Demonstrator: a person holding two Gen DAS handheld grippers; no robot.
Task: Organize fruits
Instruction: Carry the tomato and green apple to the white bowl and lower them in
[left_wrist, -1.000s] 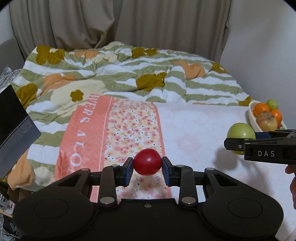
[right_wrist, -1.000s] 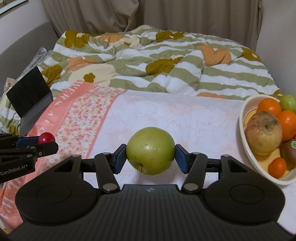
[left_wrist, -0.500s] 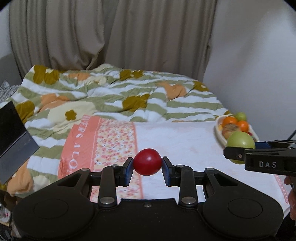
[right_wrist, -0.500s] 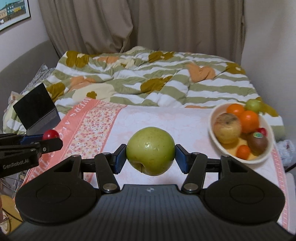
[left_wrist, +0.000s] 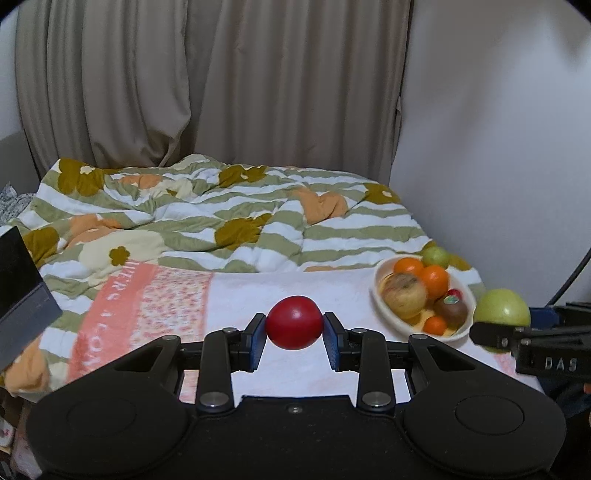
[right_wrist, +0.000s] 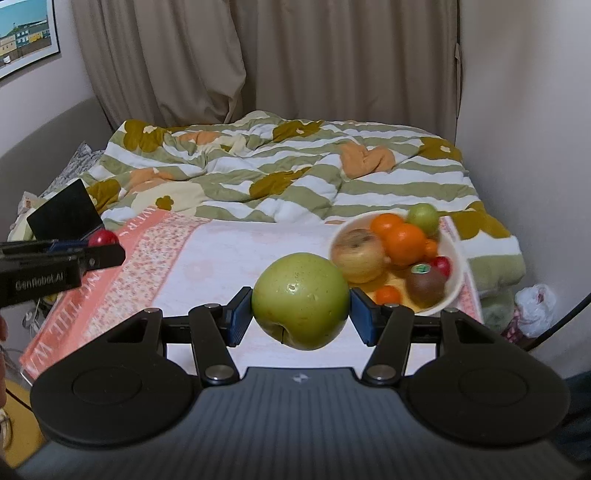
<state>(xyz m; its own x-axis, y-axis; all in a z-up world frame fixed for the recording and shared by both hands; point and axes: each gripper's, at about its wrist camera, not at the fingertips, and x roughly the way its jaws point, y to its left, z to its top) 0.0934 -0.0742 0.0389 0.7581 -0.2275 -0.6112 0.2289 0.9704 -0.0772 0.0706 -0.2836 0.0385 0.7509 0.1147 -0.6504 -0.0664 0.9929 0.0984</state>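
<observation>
- We hold a red fruit (left_wrist: 294, 322) in our left gripper (left_wrist: 294, 341); its jaws are clenched on the fruit from both sides, the blue pads pressed to its flanks, and the fruit sits squarely between them, clear of the bed below.
- We hold a green apple (right_wrist: 301, 300) in our right gripper (right_wrist: 301, 320); its jaws are clenched on the apple the same way, with its stem dimple turned toward the camera at the lower front.
- From the left wrist view, the green apple shows to the right of the left jaws, level with them, gripped at the tip of the right gripper, whose body reads "DAS".
- From the right wrist view, the red fruit shows far to the left of the right jaws, slightly higher in frame, at the tip of the left gripper.
- A white bowl (right_wrist: 453, 291) lies ahead and to the right of the right jaws, resting on the pale floral cloth (right_wrist: 236, 254) spread over the bed.
- In the bowl we see a large yellowish apple (right_wrist: 360, 254), oranges (right_wrist: 404, 240), a kiwi (right_wrist: 424, 283), a small red fruit and a small green one at its far rim.
- A striped flowered quilt (left_wrist: 207, 218) lies beyond the cloth, with curtains (left_wrist: 207, 85) behind.
- A dark laptop (right_wrist: 64, 216) stands open at the left edge of the bed.
</observation>
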